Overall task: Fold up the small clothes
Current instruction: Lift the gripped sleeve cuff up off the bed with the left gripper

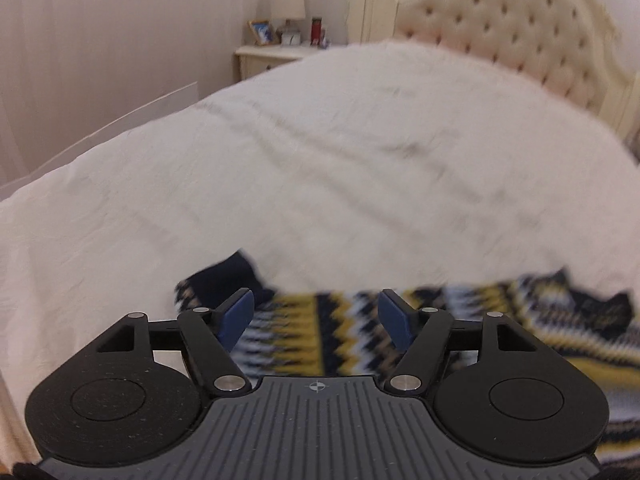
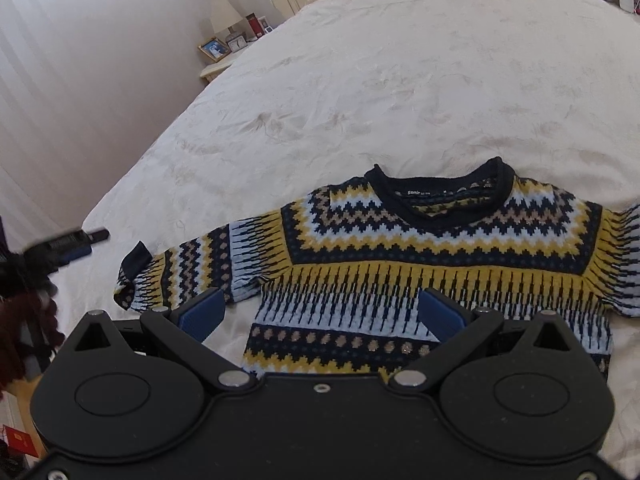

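A small knitted sweater [image 2: 400, 252] with navy, yellow, white and tan zigzag bands lies flat on the bed, its navy collar [image 2: 440, 196] on the far side. One sleeve stretches left and ends in a navy cuff [image 2: 136, 264]. My right gripper [image 2: 322, 312] hovers open over the sweater's lower body, with the pads apart and not pressing on anything. In the left wrist view the sweater [image 1: 560, 320] is blurred. My left gripper [image 1: 316, 312] is open above the sleeve, close to the cuff [image 1: 232, 276], with nothing gripped. From the right wrist view, the left gripper [image 2: 68, 248] shows at the left edge.
The cream bedspread [image 2: 400, 80] spreads wide beyond the sweater. A tufted headboard [image 1: 500, 20] rises at the far end. Left of the bed stands a nightstand [image 1: 264, 58] with a lamp [image 1: 288, 4] and a photo frame [image 2: 214, 48]. A dark red sleeve [image 2: 24, 320] is at the left edge.
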{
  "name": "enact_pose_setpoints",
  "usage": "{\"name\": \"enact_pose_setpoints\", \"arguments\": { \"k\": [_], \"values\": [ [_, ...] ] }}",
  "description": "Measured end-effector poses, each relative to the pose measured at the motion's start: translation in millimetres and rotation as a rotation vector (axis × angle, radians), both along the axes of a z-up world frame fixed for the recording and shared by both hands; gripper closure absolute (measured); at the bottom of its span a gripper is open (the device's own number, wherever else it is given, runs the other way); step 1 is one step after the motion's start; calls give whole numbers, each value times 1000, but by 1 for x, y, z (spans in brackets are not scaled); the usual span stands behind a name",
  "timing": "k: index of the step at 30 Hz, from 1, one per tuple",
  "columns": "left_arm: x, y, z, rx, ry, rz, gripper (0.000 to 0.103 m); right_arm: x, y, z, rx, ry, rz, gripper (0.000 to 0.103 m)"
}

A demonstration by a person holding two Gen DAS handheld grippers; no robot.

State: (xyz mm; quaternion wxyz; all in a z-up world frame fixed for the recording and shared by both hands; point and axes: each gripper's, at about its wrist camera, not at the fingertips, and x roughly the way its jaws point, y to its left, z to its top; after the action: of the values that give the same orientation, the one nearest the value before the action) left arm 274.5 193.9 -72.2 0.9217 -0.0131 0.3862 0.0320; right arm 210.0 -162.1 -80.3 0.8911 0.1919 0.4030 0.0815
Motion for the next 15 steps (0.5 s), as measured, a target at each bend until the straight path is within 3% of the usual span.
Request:
{"name": "enact_pose_setpoints", "arguments": {
  "k": [9, 15],
  "values": [
    [9, 37, -52, 127, 111, 61, 36, 9, 18, -4, -22, 28, -20, 0],
    [28, 63, -77, 122, 159, 108, 36, 19, 42, -6, -37, 50, -21, 0]
  ]
}}
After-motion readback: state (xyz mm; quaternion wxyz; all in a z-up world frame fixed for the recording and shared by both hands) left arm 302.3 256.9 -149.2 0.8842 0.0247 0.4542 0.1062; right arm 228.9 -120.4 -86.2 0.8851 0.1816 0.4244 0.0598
